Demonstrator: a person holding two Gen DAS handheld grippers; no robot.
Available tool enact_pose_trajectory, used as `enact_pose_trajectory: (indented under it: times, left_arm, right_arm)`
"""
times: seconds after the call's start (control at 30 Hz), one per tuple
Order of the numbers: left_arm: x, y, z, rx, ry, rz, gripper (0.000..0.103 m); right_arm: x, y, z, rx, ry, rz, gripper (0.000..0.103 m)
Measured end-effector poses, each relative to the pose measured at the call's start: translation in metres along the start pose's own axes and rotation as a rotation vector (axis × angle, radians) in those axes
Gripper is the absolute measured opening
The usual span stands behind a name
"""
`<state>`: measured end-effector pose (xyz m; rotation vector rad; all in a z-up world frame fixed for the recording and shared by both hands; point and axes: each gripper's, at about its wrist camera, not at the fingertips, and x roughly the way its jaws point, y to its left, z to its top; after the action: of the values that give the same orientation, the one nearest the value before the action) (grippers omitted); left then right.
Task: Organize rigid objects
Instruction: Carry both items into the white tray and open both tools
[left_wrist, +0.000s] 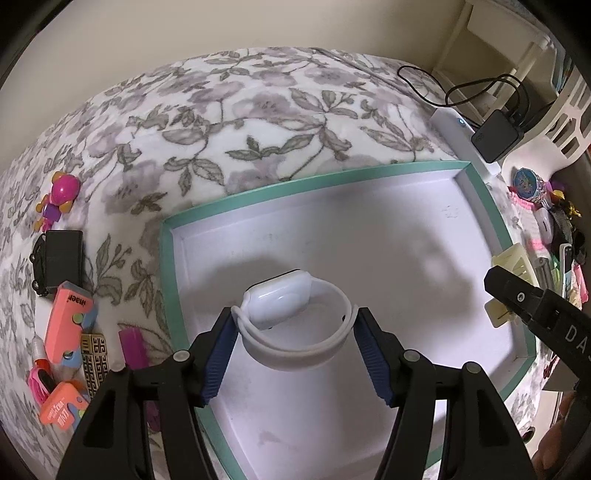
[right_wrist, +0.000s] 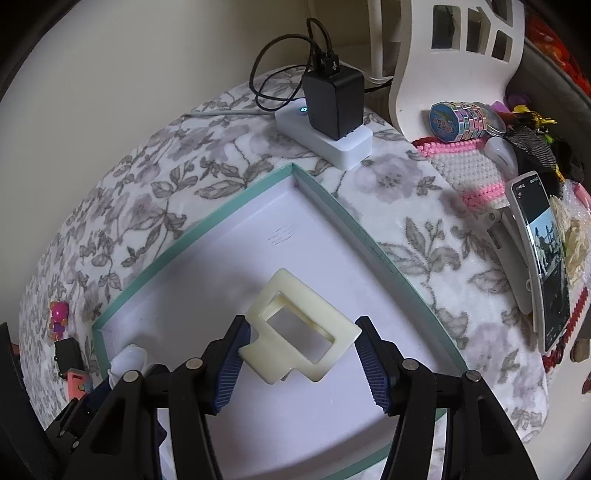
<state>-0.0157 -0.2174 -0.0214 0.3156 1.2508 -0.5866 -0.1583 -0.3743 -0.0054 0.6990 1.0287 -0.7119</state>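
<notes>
In the tray, near its middle, the watch sits between the pads of the left gripper. Its white strap loop touches both blue pads, so the left gripper holds the watch, but the grip looks light and the jaws are only half wide. Whether the watch already rests on the tray floor I cannot tell; its shadow lies close under it.

The right gripper holds the cream clip by its two sides, also over the tray, nearer to the right wall. The clip seems a little above the floor and tilted.

I think the step in hand is to set both things down inside the tray. To do it well, each hand should go down until its thing touches the floor, and only then open. The strap is round and springy, so I expect it may push out or roll when the pads let go; a slow opening is better. The clip is stiff and flat, so it should lie still if it is level first. The two things should stay apart, because the tray has much free floor.

Outside the tray, on the flowered blanket, more things wait: orange boxes, a pink toy, a black box, and a charger at the far corner
</notes>
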Motion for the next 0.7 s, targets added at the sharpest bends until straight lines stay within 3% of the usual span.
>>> enact_pose_trajectory:
  times: [0.5, 0.7]
  left_arm:
    - [0.019, 0.005, -0.009, 0.001, 0.049, 0.053, 0.072]
    - [0.020, 0.009, -0.011, -0.002, 0.041, 0.038, 0.072]
  right_arm:
    - [0.011, 0.005, -0.006, -0.021, 0.036, -0.019, 0.061]
    - [0.012, 0.007, -0.007, -0.031, 0.040, -0.027, 0.064]
